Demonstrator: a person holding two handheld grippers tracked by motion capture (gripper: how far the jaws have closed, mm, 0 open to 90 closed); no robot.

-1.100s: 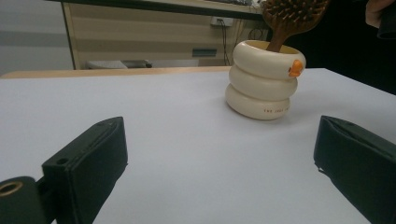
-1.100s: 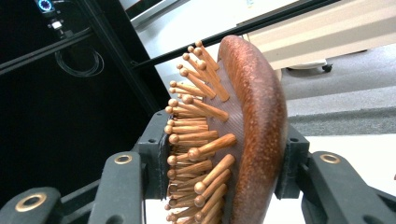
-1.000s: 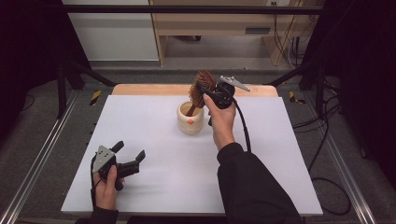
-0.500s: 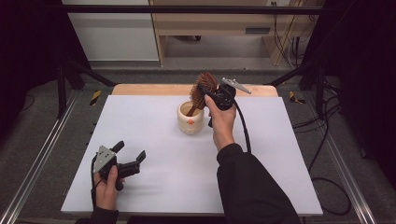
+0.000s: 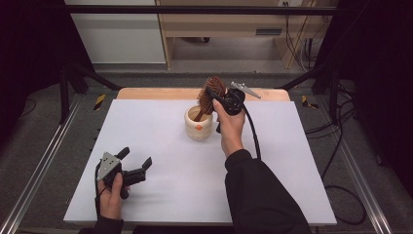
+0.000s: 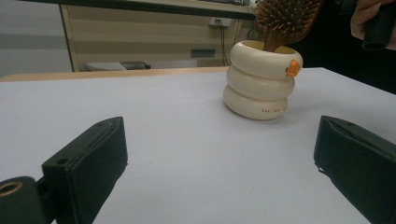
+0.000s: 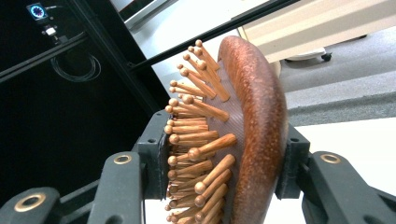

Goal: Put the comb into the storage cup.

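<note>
Scene: a person at a white tabletop (image 5: 160,195) works two hand-held grippers; a wooden strip borders its far edge

Brush: a brown wooden paddle hairbrush with peg bristles (image 5: 210,92) stands handle-down in a cream ceramic cup shaped like three stacked rings (image 5: 199,124); its head leans out above the rim, near the middle of the far edge

Right gripper (image 5: 217,94): clamped on the brush head; in the right gripper view one pad presses the smooth rounded back (image 7: 261,140), the other sits against the bristle side among the pegs (image 7: 196,154)

Left gripper (image 5: 135,165): resting near the tabletop's near left corner, jaws wide apart with nothing between them; well apart from the cup, which the left gripper view shows ahead with a small orange mark (image 6: 293,67) on its upper ring

Handling: the brush looks light and stiff; its polished back is likely slippery, while the pegs may flex slightly and give the pad an uneven seat; the handle, now inside the cup, would offer a steadier hold than the head

Cup: probably fragile and easy to tip if the handle drags against its rim
</note>
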